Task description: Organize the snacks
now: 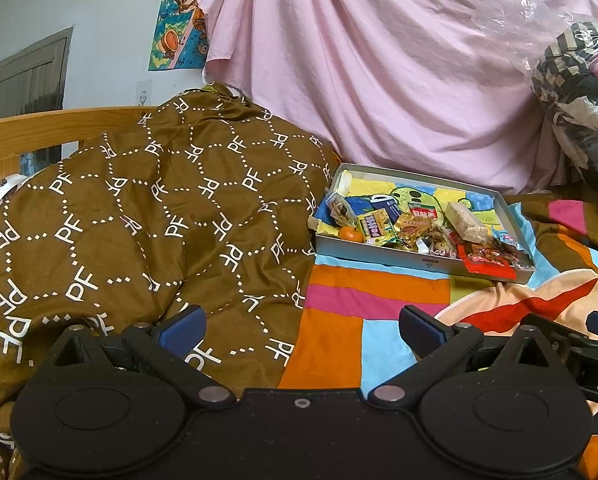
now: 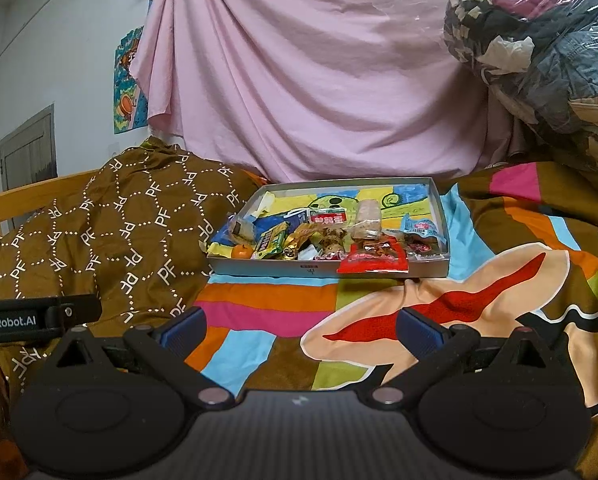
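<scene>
A shallow grey box lid (image 1: pixel 383 254) (image 2: pixel 275 266) lies on the bed, lined with a colourful drawing and filled with several wrapped snacks. Among them are a small orange (image 1: pixel 349 233) (image 2: pixel 241 251), a yellow candy pack (image 1: pixel 373 226) (image 2: pixel 270 242), a pale rice-cracker bar (image 1: pixel 465 222) (image 2: pixel 367 218) and a red packet (image 1: pixel 489 262) (image 2: pixel 375 261) hanging over the front rim. My left gripper (image 1: pixel 301 330) hovers open well short of the box, above quilt and bedspread. My right gripper (image 2: pixel 301 330) is open too, nothing between its fingers, facing the box from the front.
A brown quilt with white PF lettering (image 1: pixel 139 216) (image 2: pixel 111 232) is bunched left of the box. A striped multicolour bedspread (image 1: pixel 371 320) (image 2: pixel 499 280) covers the bed. A pink sheet (image 1: pixel 379 60) hangs behind. Plastic-wrapped bedding (image 2: pixel 539 40) sits at the right, a wooden rail (image 1: pixel 39 128) at left.
</scene>
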A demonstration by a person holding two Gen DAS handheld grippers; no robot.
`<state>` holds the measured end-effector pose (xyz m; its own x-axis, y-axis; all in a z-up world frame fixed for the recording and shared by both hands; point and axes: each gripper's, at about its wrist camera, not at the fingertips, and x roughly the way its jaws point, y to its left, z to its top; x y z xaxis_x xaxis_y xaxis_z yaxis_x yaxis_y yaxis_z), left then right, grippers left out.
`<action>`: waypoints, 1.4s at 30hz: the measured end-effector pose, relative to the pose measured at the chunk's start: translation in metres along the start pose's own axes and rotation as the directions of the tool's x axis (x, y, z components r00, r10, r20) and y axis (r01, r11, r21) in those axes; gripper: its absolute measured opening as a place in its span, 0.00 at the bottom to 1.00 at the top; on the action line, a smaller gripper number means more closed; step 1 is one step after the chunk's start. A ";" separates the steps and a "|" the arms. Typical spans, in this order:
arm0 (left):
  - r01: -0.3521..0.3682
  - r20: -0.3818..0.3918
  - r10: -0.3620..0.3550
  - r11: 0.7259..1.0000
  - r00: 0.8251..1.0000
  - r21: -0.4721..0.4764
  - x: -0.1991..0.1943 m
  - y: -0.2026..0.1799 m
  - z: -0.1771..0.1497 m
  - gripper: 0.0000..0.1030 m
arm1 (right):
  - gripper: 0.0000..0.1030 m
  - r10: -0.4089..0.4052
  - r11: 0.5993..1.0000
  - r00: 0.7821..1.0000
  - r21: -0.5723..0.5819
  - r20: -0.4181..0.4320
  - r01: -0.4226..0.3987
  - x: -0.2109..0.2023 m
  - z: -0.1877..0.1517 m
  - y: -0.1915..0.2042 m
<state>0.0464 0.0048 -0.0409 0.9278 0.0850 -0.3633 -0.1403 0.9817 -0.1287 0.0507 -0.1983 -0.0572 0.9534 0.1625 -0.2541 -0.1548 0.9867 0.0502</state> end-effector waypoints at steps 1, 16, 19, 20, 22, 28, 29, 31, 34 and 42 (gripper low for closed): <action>0.000 -0.001 0.000 1.000 1.000 0.000 0.000 0.000 0.000 0.99 | 1.00 0.000 1.000 1.000 0.000 0.000 0.000 0.000 0.000 0.000; -0.002 0.000 0.002 1.000 1.000 -0.002 0.000 0.001 -0.001 0.99 | 1.00 0.000 1.000 1.000 -0.002 -0.002 0.000 0.001 0.000 0.000; -0.002 0.000 0.002 1.000 1.000 -0.003 0.000 0.002 -0.001 0.99 | 1.00 0.002 1.000 1.000 -0.004 -0.004 -0.002 0.001 0.000 0.001; -0.001 0.000 0.001 1.000 1.000 -0.003 0.000 0.002 -0.001 0.99 | 1.00 0.002 1.000 1.000 -0.004 -0.004 -0.002 0.001 0.000 0.001; -0.001 0.000 0.001 1.000 1.000 -0.003 0.000 0.002 -0.001 0.99 | 1.00 0.002 1.000 1.000 -0.005 -0.004 -0.002 0.001 -0.001 0.001; -0.001 0.000 0.001 1.000 1.000 -0.003 0.000 0.002 -0.001 0.99 | 1.00 0.002 1.000 1.000 -0.005 -0.006 -0.003 0.001 0.000 0.001; -0.001 -0.001 0.001 1.000 1.000 -0.003 0.000 0.002 -0.001 0.99 | 1.00 0.003 1.000 1.000 -0.006 -0.006 -0.003 0.001 -0.001 0.001; -0.001 -0.001 0.001 1.000 1.000 -0.003 0.000 0.002 -0.001 0.99 | 1.00 0.003 1.000 1.000 -0.006 -0.006 -0.003 0.001 -0.001 0.001; -0.001 0.000 0.001 1.000 1.000 -0.003 0.000 0.002 -0.001 0.99 | 1.00 0.003 1.000 1.000 -0.006 -0.007 -0.003 0.001 -0.001 0.002; -0.002 0.000 0.002 1.000 1.000 -0.005 0.000 0.002 -0.001 0.99 | 1.00 0.003 1.000 1.000 -0.007 -0.008 -0.003 0.001 -0.002 0.003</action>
<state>0.0456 0.0069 -0.0424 0.9276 0.0870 -0.3632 -0.1440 0.9806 -0.1329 0.0507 -0.1957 -0.0588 0.9509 0.1653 -0.2615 -0.1594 0.9862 0.0441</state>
